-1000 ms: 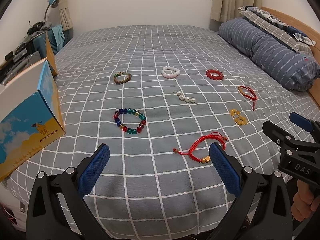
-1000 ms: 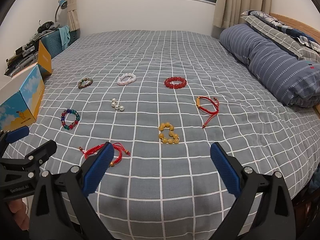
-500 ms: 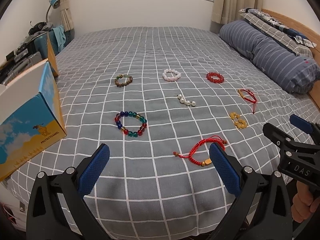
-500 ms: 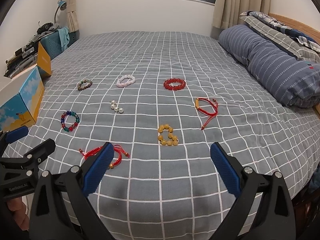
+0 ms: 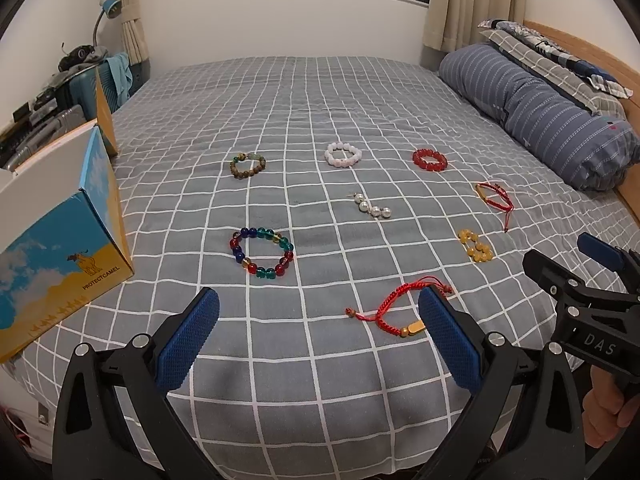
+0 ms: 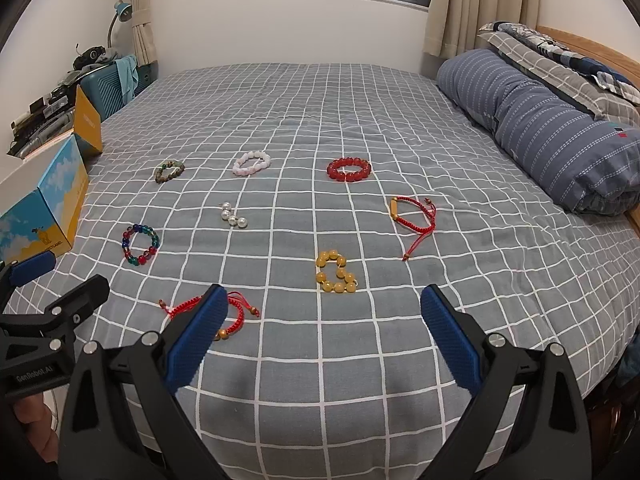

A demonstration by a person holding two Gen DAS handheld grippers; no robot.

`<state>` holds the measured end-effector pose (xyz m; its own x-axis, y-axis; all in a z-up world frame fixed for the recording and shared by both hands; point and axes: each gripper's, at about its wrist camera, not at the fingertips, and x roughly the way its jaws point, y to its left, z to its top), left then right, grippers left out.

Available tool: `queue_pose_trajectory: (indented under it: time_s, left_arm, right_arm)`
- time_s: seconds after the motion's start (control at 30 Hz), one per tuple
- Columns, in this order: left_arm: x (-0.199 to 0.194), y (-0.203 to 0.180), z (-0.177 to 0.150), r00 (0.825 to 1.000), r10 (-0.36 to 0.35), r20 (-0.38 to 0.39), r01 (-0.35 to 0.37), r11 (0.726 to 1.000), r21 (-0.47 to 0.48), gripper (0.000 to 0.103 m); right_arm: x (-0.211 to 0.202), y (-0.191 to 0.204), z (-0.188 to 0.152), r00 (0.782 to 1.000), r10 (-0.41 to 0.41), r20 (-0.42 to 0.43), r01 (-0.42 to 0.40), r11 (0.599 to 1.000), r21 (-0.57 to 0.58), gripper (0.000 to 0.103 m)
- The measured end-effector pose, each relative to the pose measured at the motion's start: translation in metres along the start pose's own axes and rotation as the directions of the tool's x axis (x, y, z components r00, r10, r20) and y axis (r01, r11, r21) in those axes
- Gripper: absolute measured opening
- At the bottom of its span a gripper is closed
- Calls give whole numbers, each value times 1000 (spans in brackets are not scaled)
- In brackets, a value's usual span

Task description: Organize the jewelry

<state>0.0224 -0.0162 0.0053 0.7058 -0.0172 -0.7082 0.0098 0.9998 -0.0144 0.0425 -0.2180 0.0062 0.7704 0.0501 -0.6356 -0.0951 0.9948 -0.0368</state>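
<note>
Eight pieces of jewelry lie spread apart on a bed (image 5: 320, 92) covered in grey cloth with a white grid. Along the far row sit a brown wooden-bead bracelet (image 5: 247, 165), a pale pink bead bracelet (image 5: 343, 154) and a red bead bracelet (image 5: 429, 159). Nearer lie a short string of white pearls (image 5: 372, 208), a multicoloured glass-bead bracelet (image 5: 262, 253), a yellow amber-bead bracelet (image 6: 335, 272) and a red cord bracelet with a gold tube (image 6: 414, 216). A second red cord bracelet with a gold bar (image 5: 394, 312) lies closest to the bed's edge. The left hand-held gripper (image 5: 318, 338) hovers above that edge with its blue pads spread wide, holding nothing. The right hand-held gripper (image 6: 324, 334) hovers beside it, likewise spread and holding nothing. A blue-and-yellow cardboard box (image 5: 60, 256) stands at the bed's left edge.
</note>
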Motion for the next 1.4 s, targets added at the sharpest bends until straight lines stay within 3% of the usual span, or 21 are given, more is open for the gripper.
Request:
queue_pose_trajectory:
  time_s: [0.13,0.5,0.77,0.97,1.2,1.4]
  left_arm:
    - [0,1,0,1000,-1,-2,1,1000,-3,97]
    - [6,2,5,1000,-7,-12,7,1000,-15,97]
    - [52,28,17,996,-5,-90,-2,997,-82,97]
    - [88,41,24,991,54,-126,-65,994,-84,97]
    - [133,57,22,980,76,-187,-94,991,-94,97]
    - [141,55,21,980,99,-175,-114,990,-81,97]
  right_arm:
    - [-2,-1,0,1000,-1,13,1,1000,1,93]
    - [7,0,5,997,-8,-82,8,1000,-11,93]
    - [27,-13,23,998,-34,-54,34,999,-17,93]
    - [73,-32,33,991,-15,-132,14,1000,-6,93]
    - [132,-67,37,977,-45,-207,45,999,-4,93]
    - [170,-94,29,960,-2,-279,24,997,76,93]
